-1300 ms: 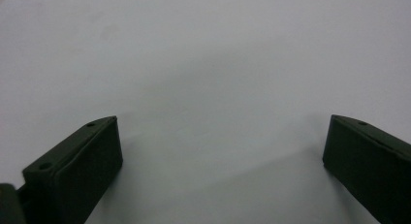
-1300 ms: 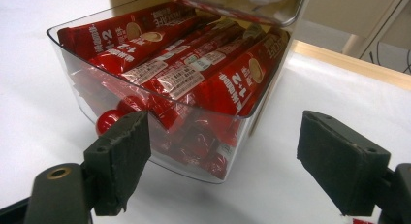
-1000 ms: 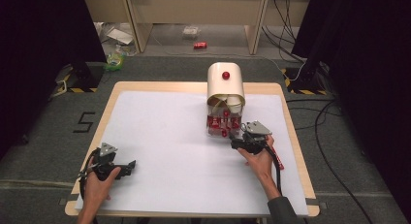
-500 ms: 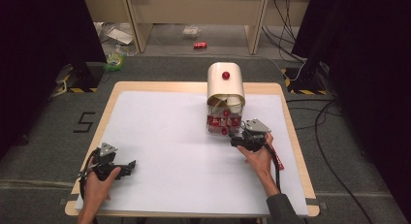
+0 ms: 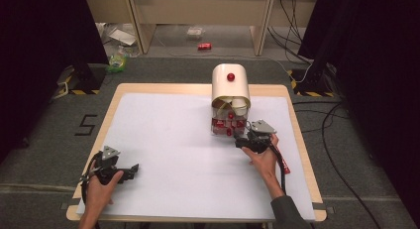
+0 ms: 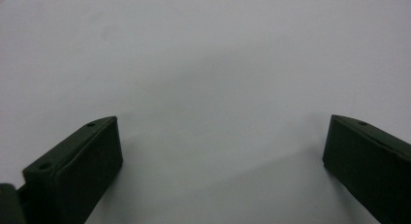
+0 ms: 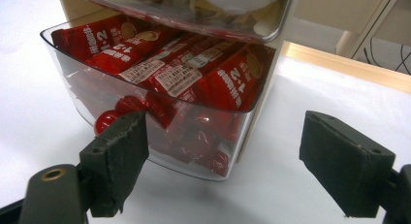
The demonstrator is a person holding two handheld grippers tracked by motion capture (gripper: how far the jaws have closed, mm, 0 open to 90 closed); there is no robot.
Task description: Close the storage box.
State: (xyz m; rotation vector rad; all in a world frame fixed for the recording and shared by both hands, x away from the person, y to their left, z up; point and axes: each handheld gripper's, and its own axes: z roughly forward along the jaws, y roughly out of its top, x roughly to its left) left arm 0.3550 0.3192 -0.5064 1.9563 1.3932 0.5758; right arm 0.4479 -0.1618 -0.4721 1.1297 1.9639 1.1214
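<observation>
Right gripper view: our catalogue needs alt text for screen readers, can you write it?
The right gripper, fingers wide open, faces a clear pulled-out drawer packed with red sachets. The drawer's red knob sits just beyond the left finger, on a white tabletop.

From my high view, the storage box (image 5: 231,90) stands at the far side of the table (image 5: 148,90), right of centre, on the white sheet (image 5: 178,140). Its lower drawer (image 7: 145,151) juts toward me, packed with sachets (image 7: 160,69). My right gripper (image 5: 246,141) sits just before that drawer, slightly to its right. My left gripper (image 5: 130,170) rests near the front left corner, well apart from everything.
</observation>
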